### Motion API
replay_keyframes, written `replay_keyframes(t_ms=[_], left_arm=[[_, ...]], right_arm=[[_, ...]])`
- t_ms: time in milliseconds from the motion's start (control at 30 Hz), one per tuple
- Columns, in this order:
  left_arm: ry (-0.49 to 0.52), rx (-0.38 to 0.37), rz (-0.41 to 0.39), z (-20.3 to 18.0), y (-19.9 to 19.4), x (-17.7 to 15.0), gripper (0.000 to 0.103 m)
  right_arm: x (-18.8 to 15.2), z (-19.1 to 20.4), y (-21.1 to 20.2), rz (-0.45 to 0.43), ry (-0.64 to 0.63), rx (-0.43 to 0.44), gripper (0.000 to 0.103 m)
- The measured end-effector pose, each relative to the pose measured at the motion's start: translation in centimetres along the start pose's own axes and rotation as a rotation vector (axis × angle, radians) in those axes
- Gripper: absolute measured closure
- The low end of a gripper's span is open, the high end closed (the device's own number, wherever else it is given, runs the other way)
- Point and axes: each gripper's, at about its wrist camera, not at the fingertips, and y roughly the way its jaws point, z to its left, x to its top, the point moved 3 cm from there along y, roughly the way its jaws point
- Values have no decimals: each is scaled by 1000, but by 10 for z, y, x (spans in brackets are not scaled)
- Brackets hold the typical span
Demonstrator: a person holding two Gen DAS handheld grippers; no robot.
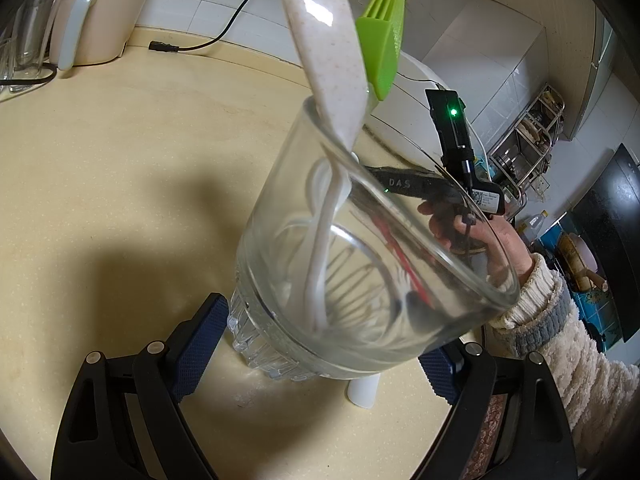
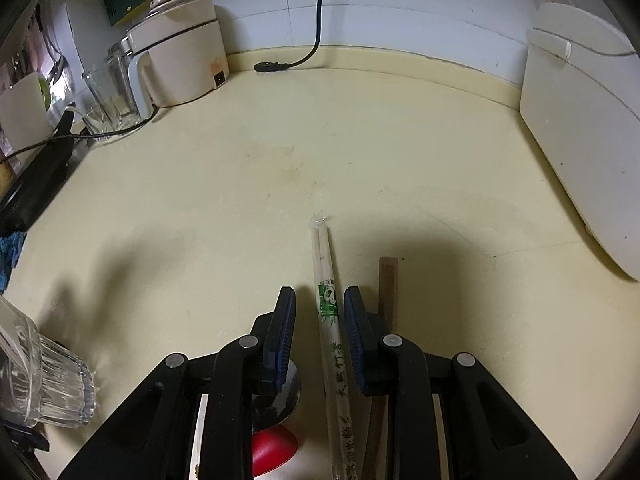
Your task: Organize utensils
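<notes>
The counter (image 2: 280,152) carries everything, and on it the wrapped chopsticks (image 2: 329,304) lie flat, directly between the two fingers of the right gripper (image 2: 320,320). Their long axis runs straight away from this gripper, along the line of the fingers. The jaws stand partly spread, one pad on each side, and neither pad touches the wrapper, so I judge the right hand is the nearer one and only needs to close. Just beside the right finger lies a brown stick (image 2: 387,280), parallel to the chopsticks.

The glass cup (image 1: 360,280) is tilted, and the left gripper (image 1: 320,344) pinches its ribbed base between the pads. In it stand a speckled white spatula (image 1: 324,48) and a green brush (image 1: 382,52), both leaning over the rim
</notes>
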Motion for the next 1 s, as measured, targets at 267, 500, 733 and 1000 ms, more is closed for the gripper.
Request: replay_keyframes(t_ms=[267, 500, 733, 1000], left_arm=[[0, 0, 0, 1, 0, 0, 12], [0, 0, 0, 1, 0, 0, 12], [0, -1, -1, 2, -1, 0, 12], [-3, -5, -1, 2, -1, 0, 12]], right_arm=[[-1, 9, 1, -7, -55, -55, 92], [-2, -7, -22, -58, 84, 75, 92], [-4, -10, -61, -141, 151, 176, 93], [-18, 4, -75, -146, 132, 206, 94]])
